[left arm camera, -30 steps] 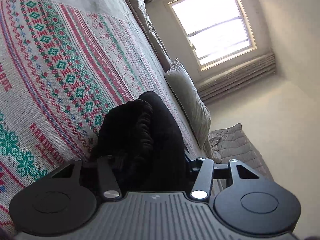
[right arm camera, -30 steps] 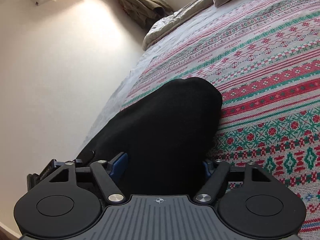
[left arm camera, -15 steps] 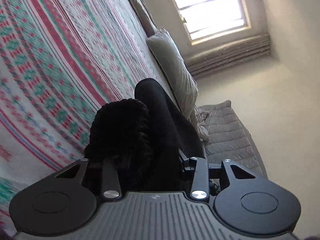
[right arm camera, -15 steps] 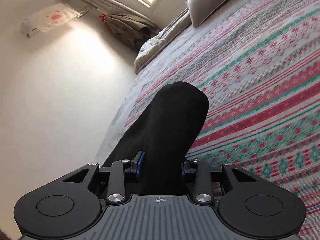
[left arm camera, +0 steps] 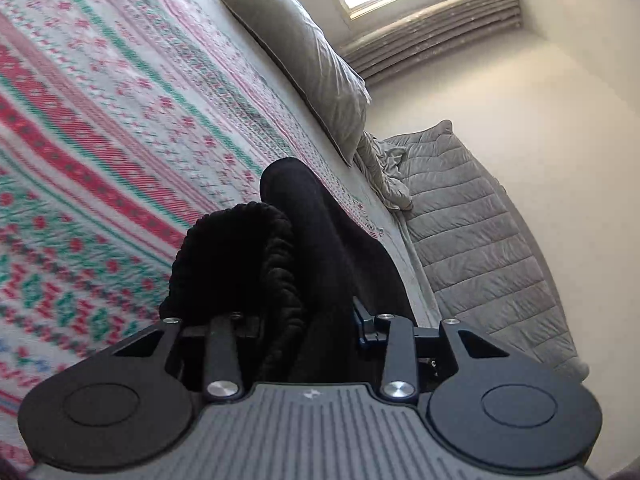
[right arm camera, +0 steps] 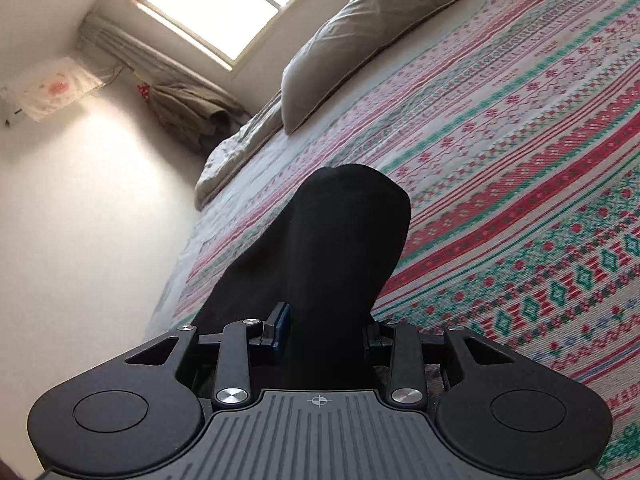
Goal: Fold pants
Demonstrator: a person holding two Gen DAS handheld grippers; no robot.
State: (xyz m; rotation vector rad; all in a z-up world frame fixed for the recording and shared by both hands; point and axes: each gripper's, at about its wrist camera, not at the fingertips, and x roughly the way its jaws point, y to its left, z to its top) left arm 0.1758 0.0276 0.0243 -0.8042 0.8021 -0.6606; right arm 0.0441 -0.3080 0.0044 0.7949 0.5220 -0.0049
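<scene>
Both grippers, left [left arm camera: 308, 320] closing and right [right arm camera: 326, 336] clenched, grasp the black pants [right arm camera: 320, 264] lifted above the bed [right arm camera: 520, 140]; bunched, slack fabric risks slipping out or landing creased.

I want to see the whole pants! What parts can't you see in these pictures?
- Left wrist view: the black pants bunch up and hide the left gripper's fingertips, whose jaws are closing on the cloth.
- Right wrist view: the pants cover the right gripper's fingertips.
- Both views: the pants' far end is hidden, so their length is unclear.
- Left wrist view: the bedspread pattern is blurred.
</scene>
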